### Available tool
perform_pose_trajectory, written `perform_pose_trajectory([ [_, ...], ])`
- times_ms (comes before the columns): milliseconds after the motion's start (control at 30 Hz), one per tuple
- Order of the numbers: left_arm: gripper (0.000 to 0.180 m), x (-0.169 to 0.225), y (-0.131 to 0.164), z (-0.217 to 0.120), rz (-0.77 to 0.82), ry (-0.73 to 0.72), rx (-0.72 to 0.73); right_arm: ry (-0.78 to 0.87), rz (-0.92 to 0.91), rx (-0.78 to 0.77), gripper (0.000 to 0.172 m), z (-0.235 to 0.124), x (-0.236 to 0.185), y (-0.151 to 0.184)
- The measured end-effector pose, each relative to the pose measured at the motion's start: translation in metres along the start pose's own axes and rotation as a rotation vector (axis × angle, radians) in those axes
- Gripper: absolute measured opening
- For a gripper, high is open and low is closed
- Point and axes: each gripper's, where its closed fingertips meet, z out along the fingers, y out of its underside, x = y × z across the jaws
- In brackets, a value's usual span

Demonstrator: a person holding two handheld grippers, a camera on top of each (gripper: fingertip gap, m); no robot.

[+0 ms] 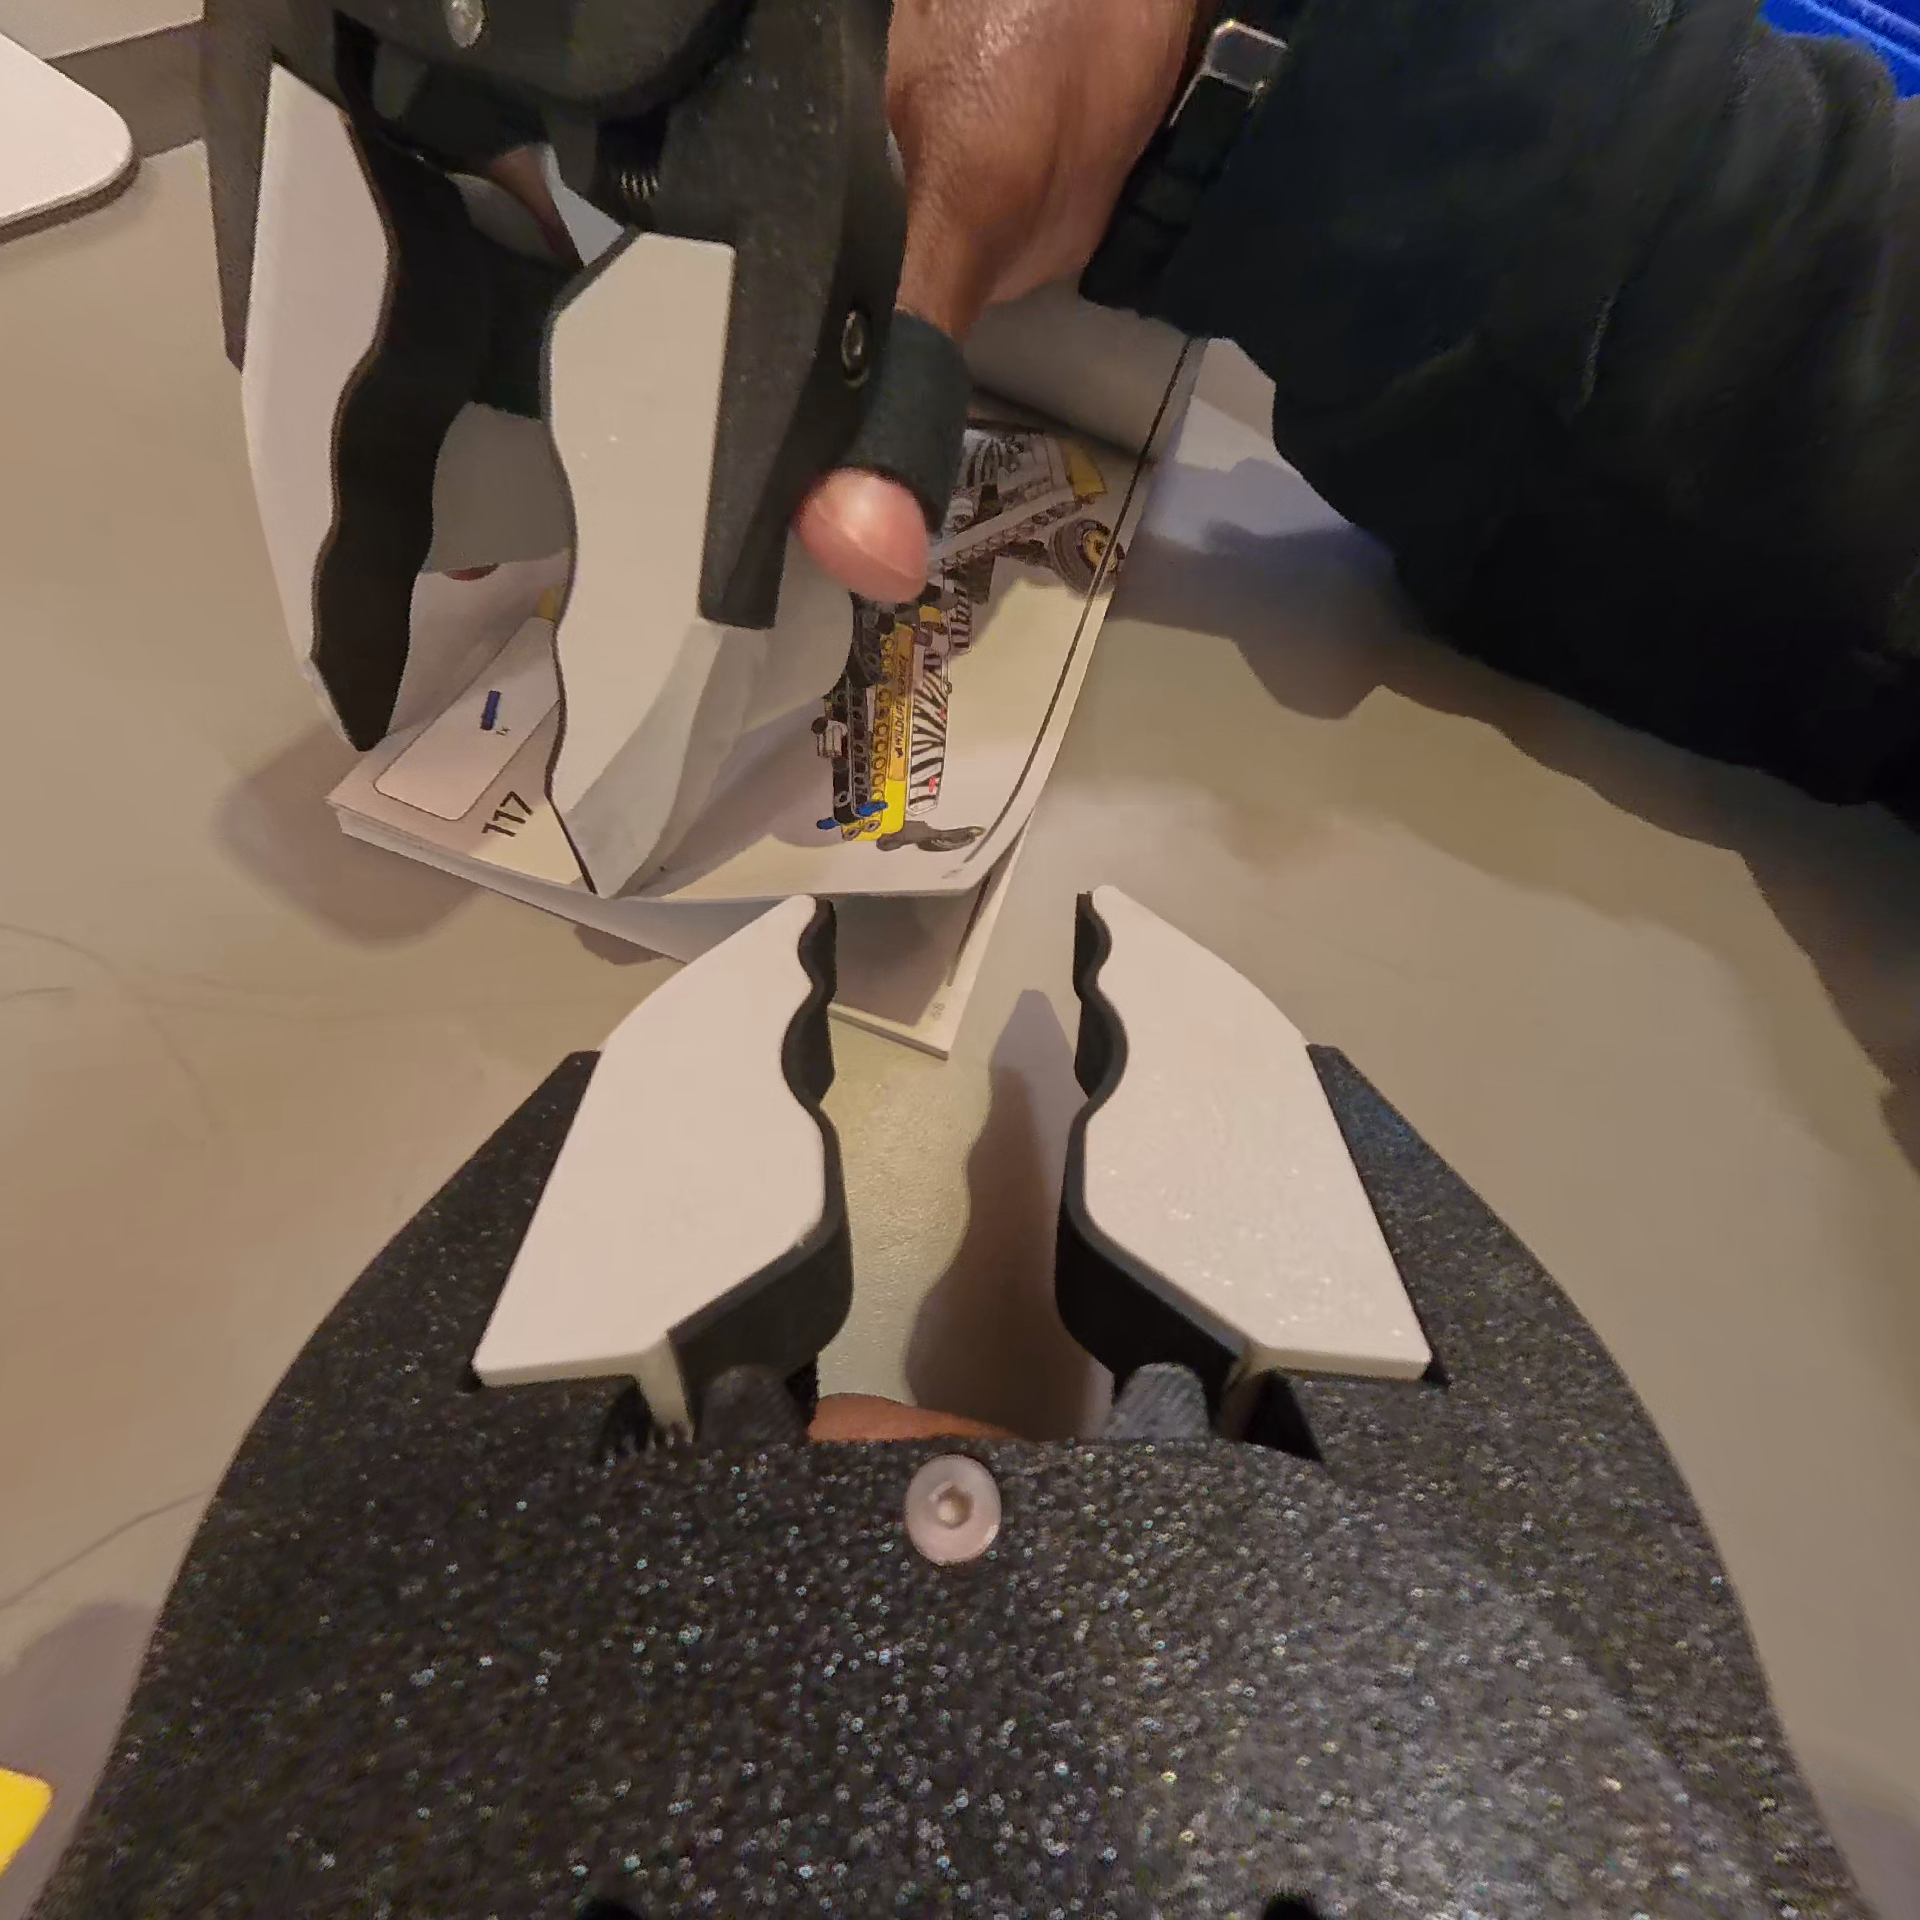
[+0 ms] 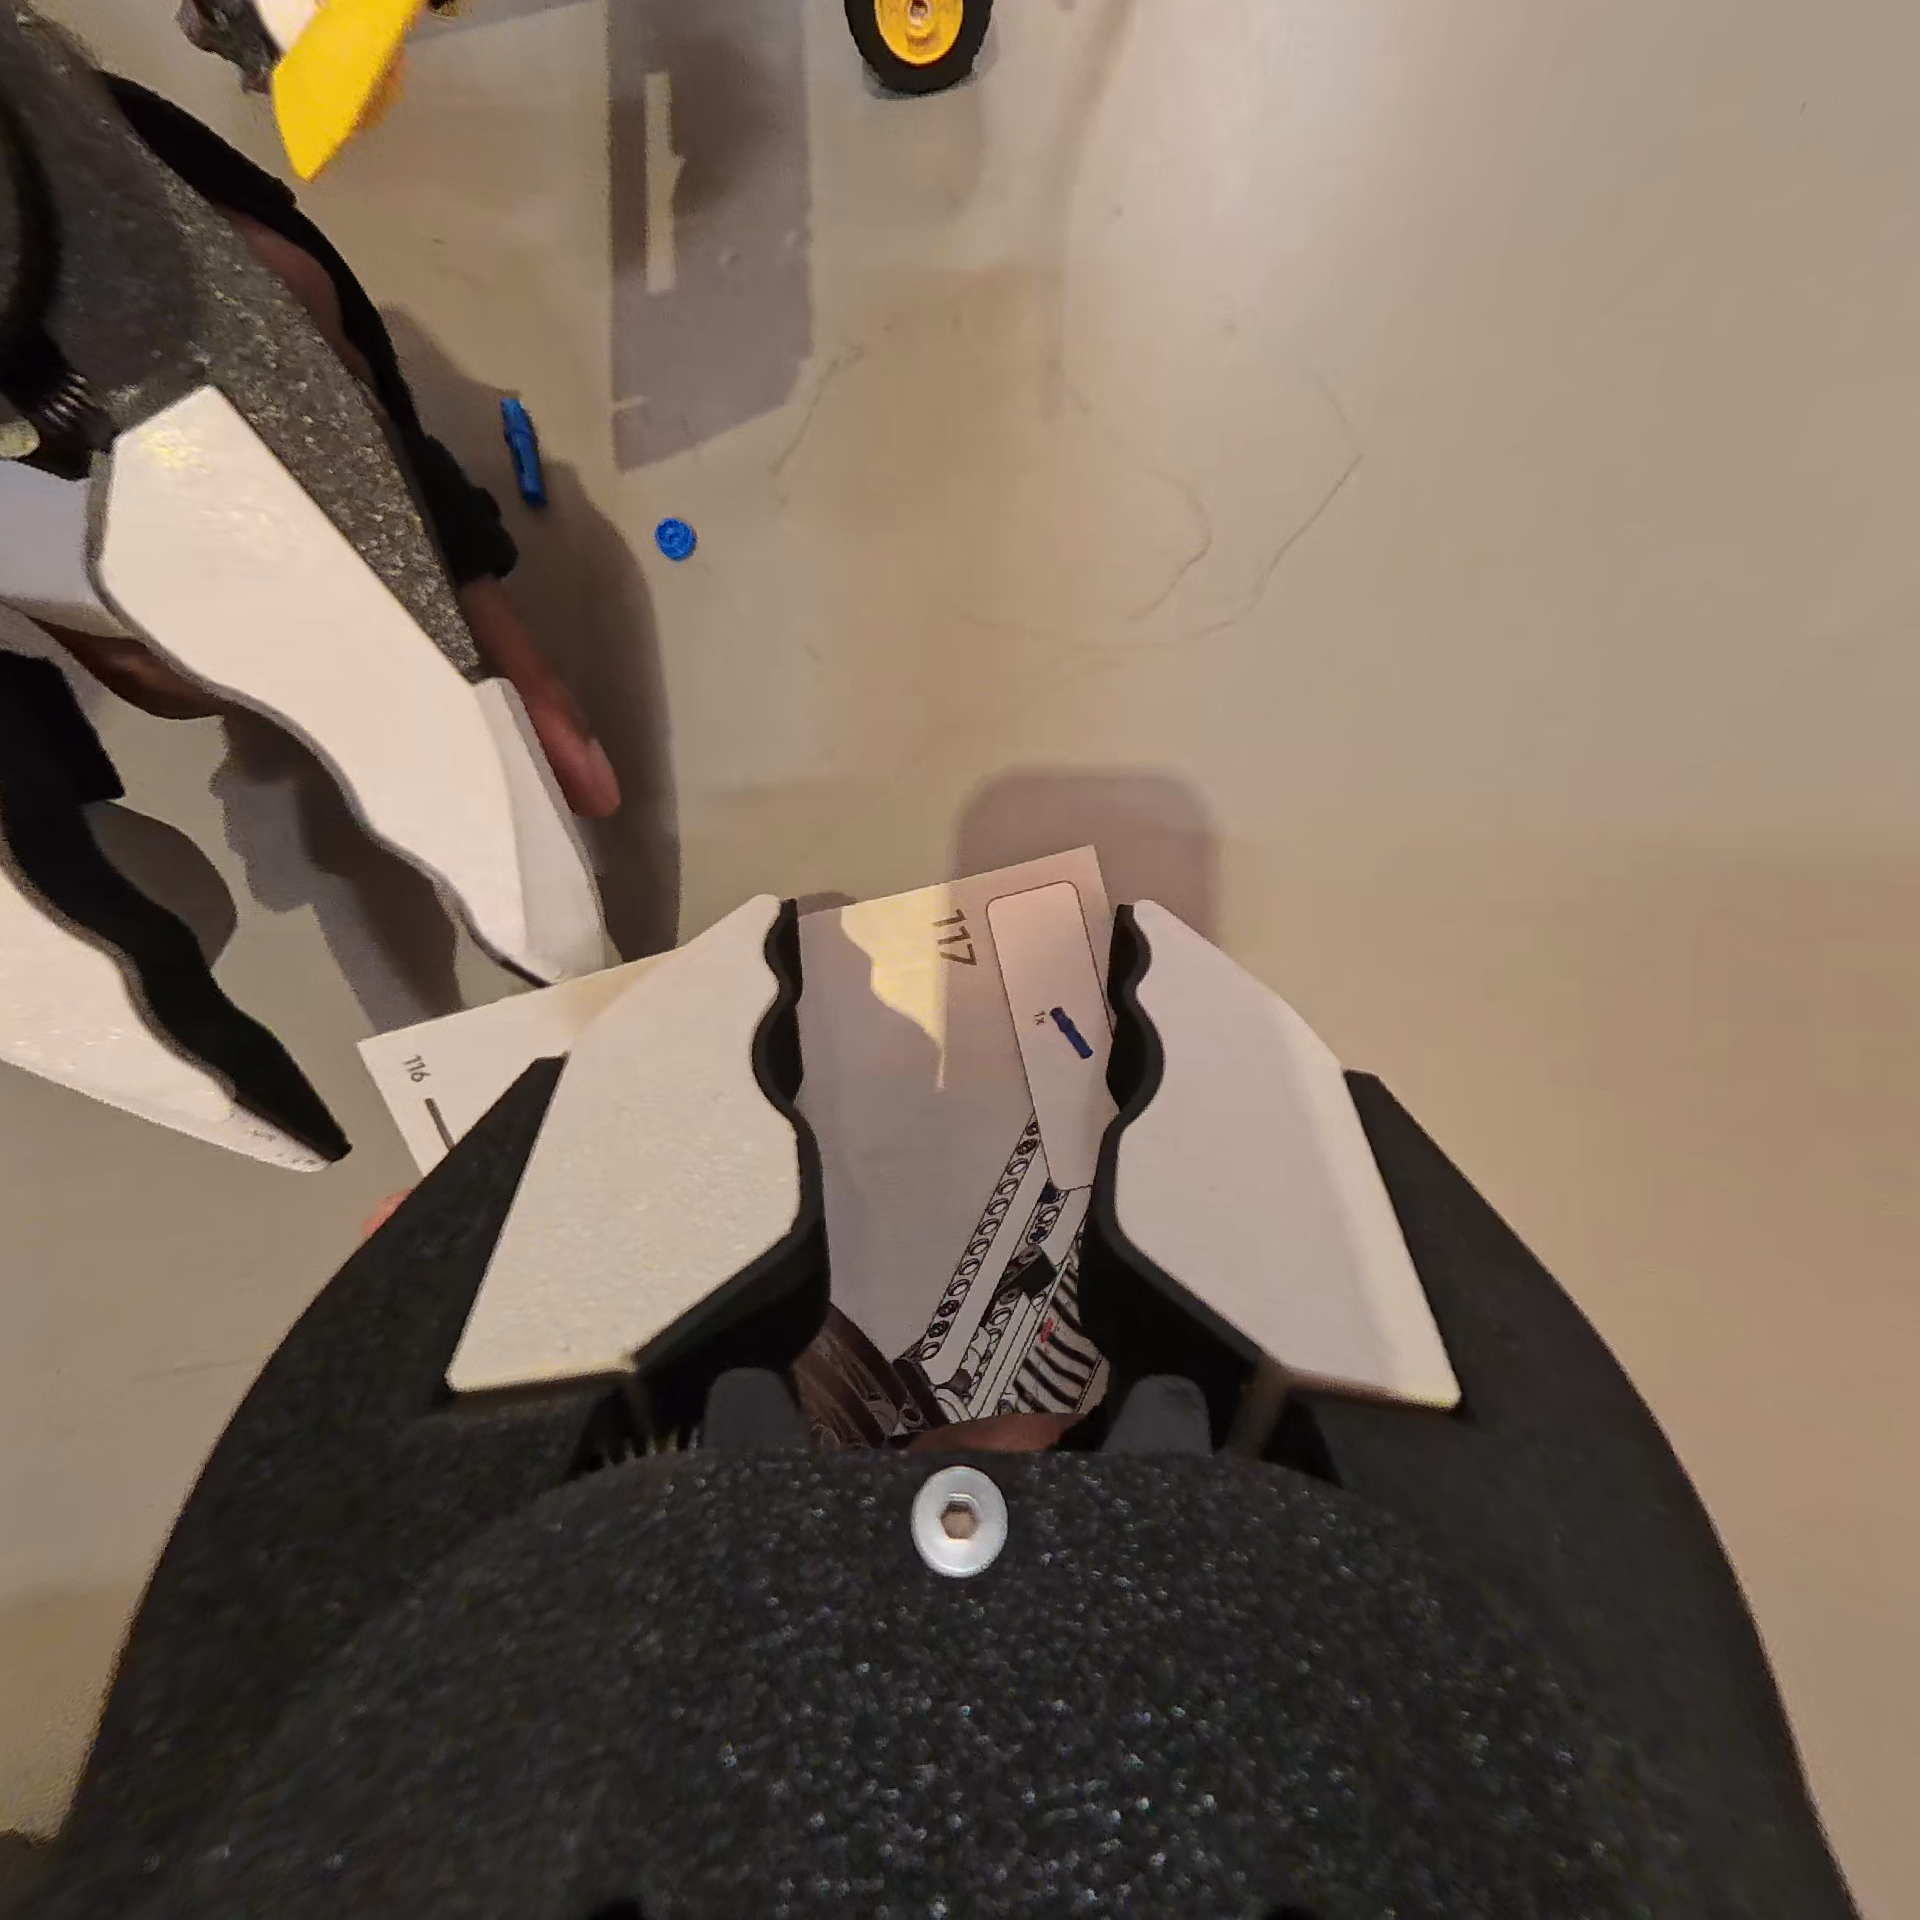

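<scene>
An open instruction booklet [image 1: 1013,686] lies on the beige table [image 1: 1351,1039]. Its right-hand page, with a drawing of a yellow and zebra-striped model, curls upward. My left gripper [image 1: 956,909] is open and empty, its tips just short of the lifted page's corner, above the corner of the pages below. My right gripper [image 1: 475,810] is open and points down onto the booklet. One fingertip [image 1: 592,878] rests on the page and the other stands at the booklet's left edge. In the right wrist view, my right gripper [image 2: 951,914] straddles the page [image 2: 914,1091], and the left gripper [image 2: 436,1060] is at the left.
A hand [image 1: 997,156] and dark sleeve [image 1: 1558,364] reach in from the upper right. On the table lie a blue pin [image 2: 523,452], a small blue round piece [image 2: 675,539], a yellow wheel [image 2: 914,31] and a yellow part [image 2: 332,83]. A white object [image 1: 52,135] is at the far left.
</scene>
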Motion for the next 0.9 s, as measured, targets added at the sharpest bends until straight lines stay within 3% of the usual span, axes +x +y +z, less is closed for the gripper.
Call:
perform_pose_trajectory([
  [900, 0.045, 0.001, 0.004, 0.001, 0.004, 0.004, -0.027, 0.089, -0.036, 0.187, 0.046, -0.011, -0.002, -0.006],
])
